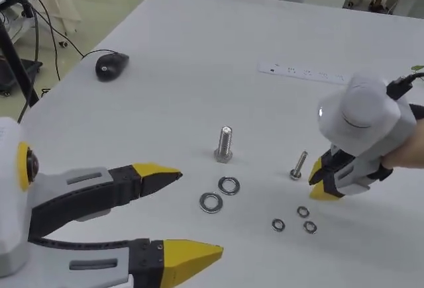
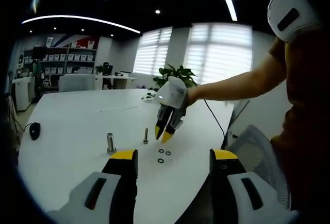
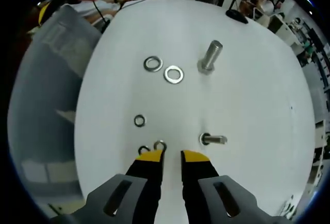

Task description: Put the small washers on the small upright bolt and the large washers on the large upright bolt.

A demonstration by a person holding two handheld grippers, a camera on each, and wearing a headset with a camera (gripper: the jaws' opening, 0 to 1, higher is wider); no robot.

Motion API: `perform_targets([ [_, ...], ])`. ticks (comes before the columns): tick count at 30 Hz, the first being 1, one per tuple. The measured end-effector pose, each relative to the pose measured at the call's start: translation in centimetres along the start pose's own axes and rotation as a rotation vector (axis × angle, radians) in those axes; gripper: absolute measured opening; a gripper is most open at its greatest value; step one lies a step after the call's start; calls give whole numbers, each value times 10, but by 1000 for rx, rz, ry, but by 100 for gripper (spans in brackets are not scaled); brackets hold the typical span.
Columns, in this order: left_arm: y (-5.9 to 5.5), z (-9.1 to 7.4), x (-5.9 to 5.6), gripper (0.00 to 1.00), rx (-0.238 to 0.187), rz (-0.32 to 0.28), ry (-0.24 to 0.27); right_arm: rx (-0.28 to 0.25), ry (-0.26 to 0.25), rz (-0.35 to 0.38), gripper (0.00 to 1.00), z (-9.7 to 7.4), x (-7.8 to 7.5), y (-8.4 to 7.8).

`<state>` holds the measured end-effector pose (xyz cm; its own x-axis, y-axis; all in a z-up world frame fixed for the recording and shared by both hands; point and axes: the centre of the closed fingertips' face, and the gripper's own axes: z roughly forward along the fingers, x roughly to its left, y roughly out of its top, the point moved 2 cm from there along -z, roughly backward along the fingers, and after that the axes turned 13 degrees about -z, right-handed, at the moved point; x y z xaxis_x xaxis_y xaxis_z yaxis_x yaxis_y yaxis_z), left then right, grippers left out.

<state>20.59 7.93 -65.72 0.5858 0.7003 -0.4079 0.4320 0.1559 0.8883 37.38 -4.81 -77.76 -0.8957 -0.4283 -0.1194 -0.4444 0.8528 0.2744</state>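
Washers loose on the table; both grippers empty.
Left gripper, jaws spread wide, is well left of the small bolt. Two large washers and the large bolt are left of it. Three small washers lie near it on the person's side. Right gripper, jaws narrowly apart, is just right of it.

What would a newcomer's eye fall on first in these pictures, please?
The yellow-tipped left gripper gapes wide at the head view's lower left. Mid-table stand a large bolt and a small bolt, with two large washers and three small washers loose in front. The right gripper hangs beside the small bolt.
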Motion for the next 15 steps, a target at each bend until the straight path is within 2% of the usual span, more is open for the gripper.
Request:
perform_targets([
  [6,-2,-1,-6,55,2,8,-3,-8,17,21,14,6,22,-3],
  [9,-2,-1,-8,55,-1,10,-6,6,35,33,14,10,32,-8],
  [15,2,0,-10,55,-3,21,-15,10,38,55,15,19,40,-12],
])
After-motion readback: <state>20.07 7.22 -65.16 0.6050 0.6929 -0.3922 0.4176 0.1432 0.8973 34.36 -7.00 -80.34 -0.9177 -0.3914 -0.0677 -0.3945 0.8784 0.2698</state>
